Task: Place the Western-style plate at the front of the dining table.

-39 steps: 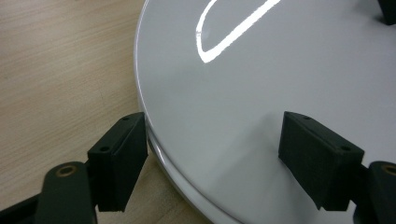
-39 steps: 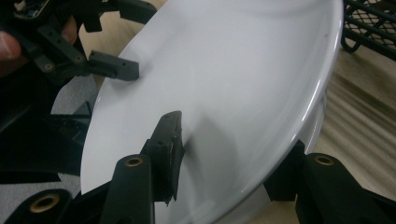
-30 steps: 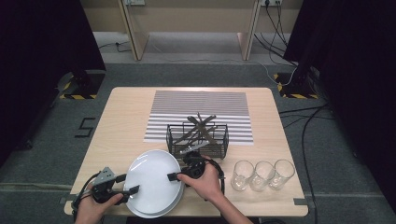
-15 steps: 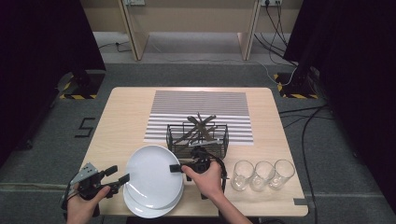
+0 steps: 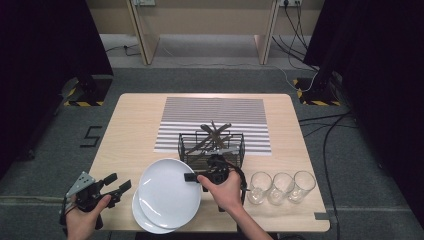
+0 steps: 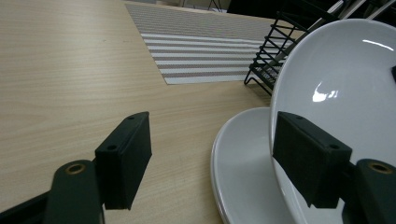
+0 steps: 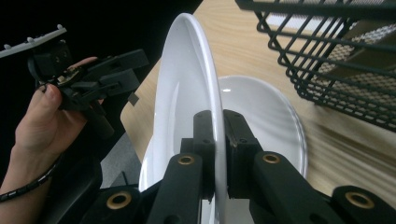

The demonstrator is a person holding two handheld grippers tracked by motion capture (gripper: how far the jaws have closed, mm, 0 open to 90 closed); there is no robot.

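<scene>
Two white plates lie at the table's front edge. The upper plate (image 5: 170, 192) is tilted up off the lower plate (image 5: 145, 220). My right gripper (image 5: 190, 177) is shut on the upper plate's right rim; its jaws have just been closing on that rim. In the right gripper view, both pads of the right gripper (image 7: 216, 123) pinch the upper plate (image 7: 187, 84) above the lower plate (image 7: 261, 112). My left gripper (image 5: 118, 181) stands open to the left of the plates, touching nothing. In the left gripper view, the left gripper (image 6: 212, 126) frames bare table beside both plates.
A black wire basket (image 5: 212, 145) with cutlery stands just behind the plates, on a striped mat (image 5: 215, 112). Three glasses (image 5: 282, 187) line up at the front right. The wooden table (image 5: 135, 125) is bare on its left half.
My left gripper has drawn back to the left, away from the plates. My right gripper has closed on the upper plate's rim, and that plate has tilted up off the lower one.
</scene>
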